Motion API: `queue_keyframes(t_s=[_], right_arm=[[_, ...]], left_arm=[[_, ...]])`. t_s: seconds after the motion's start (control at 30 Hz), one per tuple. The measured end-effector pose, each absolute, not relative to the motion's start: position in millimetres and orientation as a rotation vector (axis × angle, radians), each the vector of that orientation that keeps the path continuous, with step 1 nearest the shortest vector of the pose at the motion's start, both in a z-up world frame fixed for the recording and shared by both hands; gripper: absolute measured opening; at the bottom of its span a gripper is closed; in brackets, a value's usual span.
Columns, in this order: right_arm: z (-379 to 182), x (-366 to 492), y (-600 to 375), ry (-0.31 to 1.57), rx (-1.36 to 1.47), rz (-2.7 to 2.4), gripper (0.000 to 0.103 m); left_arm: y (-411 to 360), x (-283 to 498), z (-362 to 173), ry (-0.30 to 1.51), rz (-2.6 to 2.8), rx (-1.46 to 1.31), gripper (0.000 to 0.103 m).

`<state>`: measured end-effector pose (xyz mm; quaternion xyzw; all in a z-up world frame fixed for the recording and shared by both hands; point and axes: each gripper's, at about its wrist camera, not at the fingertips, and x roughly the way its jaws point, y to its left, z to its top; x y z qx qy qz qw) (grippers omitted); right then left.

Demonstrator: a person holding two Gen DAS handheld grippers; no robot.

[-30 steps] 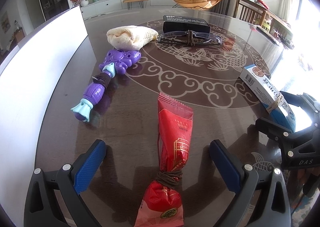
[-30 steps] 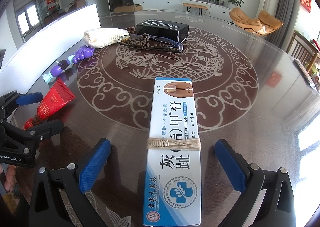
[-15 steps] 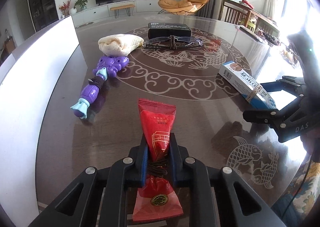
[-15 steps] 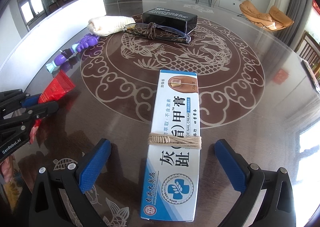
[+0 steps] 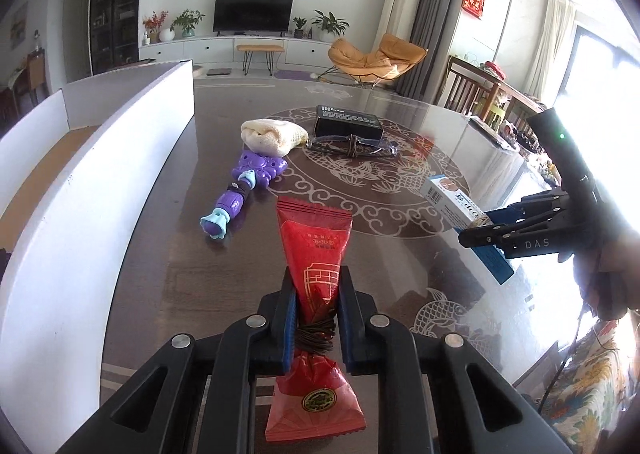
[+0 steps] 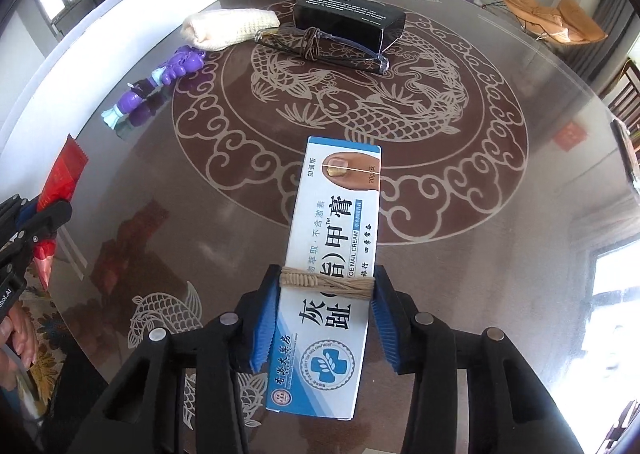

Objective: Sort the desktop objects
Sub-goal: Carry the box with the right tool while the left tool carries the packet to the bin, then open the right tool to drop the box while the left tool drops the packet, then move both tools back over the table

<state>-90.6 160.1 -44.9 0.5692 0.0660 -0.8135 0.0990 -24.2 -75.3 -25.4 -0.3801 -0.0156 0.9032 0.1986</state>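
Your left wrist cam sits close behind the left gripper (image 5: 316,318), tilted down across the table (image 5: 400,262) toward the far TV wall, and catches the right gripper (image 5: 496,230) at its right edge. Your right wrist cam looks steeply down over the right gripper (image 6: 326,306), left gripper (image 6: 36,213) at left edge. Both share the purple toy (image 5: 240,189) and black box (image 6: 348,19).

Partly hidden and unreadable items on the desk (image 5: 168,262)

At twelve o'clock, the black box (image 6: 348,19) carries print too small to read; at nine o'clock, the red packet (image 6: 64,173) is half hidden behind the left gripper (image 6: 36,221).
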Motion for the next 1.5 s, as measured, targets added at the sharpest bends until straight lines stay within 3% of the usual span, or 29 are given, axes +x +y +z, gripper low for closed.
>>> queue_keyframes(t_s=[0.17,0.37,0.53,0.7,0.73,0.77,0.8,0.83,0.87,1.0,1.1,1.23,1.3,1.37,1.5], right_arm=[[8,-90,136,0.121,1.516,-2.434,0.044],[80,-111,26,0.057,1.240,-2.339,0.044],[108,-121,-99,0.073,1.121,-2.165,0.044],[93,-123,-195,0.078,1.071,-2.076,0.045],[85,-125,-207,0.058,1.076,-2.054,0.046],[75,-127,-216,0.029,1.089,-2.027,0.048],[67,-129,-222,-0.005,1.099,-2.008,0.061],[60,-130,-224,-0.035,1.104,-2.003,0.084],[55,-129,-222,-0.062,1.098,-2.012,0.091],[52,-120,-189,-0.114,1.020,-2.063,0.095],[54,-109,-142,-0.008,0.911,-2.214,0.102],[32,-107,-62,0.156,0.863,-2.429,0.103],[13,-110,-17,0.235,0.923,-2.519,0.103],[-7,-115,27,0.291,1.029,-2.599,0.103],[-38,-107,117,0.286,1.220,-2.735,0.103]], left_arm=[[-128,-27,24,-0.192,2.597,-0.979,0.017],[-228,-47,58,-0.277,2.784,-1.025,0.017],[-306,-64,42,-0.299,2.913,-1.220,0.017],[-346,-75,4,-0.278,2.918,-1.471,0.020],[-350,-78,-4,-0.269,2.919,-1.524,0.028],[-353,-79,-10,-0.267,2.926,-1.563,0.045],[-356,-77,-13,-0.276,2.939,-1.579,0.056],[-358,-75,-14,-0.297,2.962,-1.561,0.073],[-359,-69,-14,-0.323,2.985,-1.516,0.076],[-345,-50,-5,-0.379,3.010,-1.368,0.076],[-310,-40,6,-0.352,2.969,-1.258,0.076],[-227,-38,31,-0.242,2.827,-1.109,0.076],[-181,-38,38,-0.177,2.739,-1.062,0.080],[-139,-38,35,-0.132,2.655,-1.042,0.098],[-67,-49,-4,-0.043,2.534,-1.122,0.101]])
